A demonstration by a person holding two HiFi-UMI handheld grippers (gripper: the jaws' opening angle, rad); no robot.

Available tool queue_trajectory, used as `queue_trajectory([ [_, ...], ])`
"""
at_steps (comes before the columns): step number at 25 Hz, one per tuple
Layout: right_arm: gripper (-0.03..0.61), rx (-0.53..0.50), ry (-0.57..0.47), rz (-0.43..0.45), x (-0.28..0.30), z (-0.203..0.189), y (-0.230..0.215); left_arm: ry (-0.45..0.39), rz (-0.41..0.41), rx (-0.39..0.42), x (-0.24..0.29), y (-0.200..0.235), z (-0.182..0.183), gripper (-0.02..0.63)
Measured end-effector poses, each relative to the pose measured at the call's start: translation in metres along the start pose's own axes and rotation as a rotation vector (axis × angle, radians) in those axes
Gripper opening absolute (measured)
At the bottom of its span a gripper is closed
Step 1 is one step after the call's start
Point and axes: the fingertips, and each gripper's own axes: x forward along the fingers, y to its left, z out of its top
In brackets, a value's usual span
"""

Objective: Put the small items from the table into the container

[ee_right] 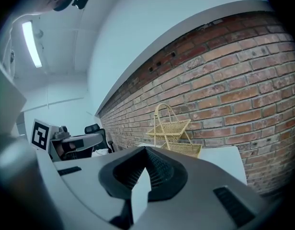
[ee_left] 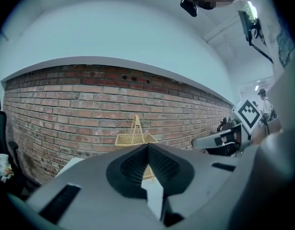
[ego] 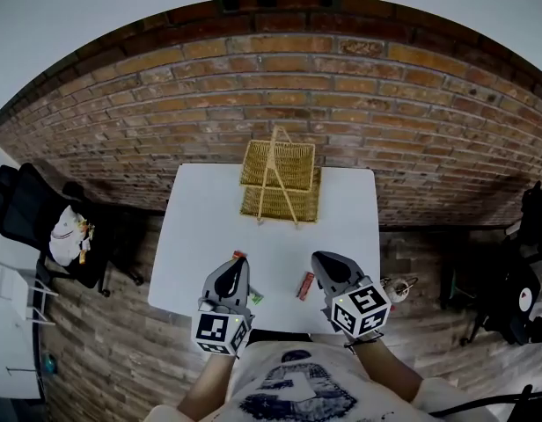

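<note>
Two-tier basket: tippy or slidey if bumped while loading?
The two-tier basket looks open-weave and thin-framed, so it is probably light and apt to slide on the smooth white table. Its stacked trays and tall looped handle suggest a push near the top could tip it. The weave probably flexes slightly.

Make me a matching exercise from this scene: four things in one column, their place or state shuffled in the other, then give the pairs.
Things:
1. wicker basket
2. red item
3. black chair
4. left hand-held gripper

Place or state:
A. on the floor, left of the table
B. jaws shut, nothing between them
C. far end of the table, by the brick wall
D. near edge of the table, beside the right hand-held gripper

Pairs: 1-C, 2-D, 3-A, 4-B.
</note>
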Motion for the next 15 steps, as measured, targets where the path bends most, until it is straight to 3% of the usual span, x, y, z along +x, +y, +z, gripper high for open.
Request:
queue_trajectory([
  [15,0.020,-0.003,0.029,0.049,0.033,-0.005,0.009,0.069,0.058,-0.014,0.005,0.036,-0.027,0.051],
])
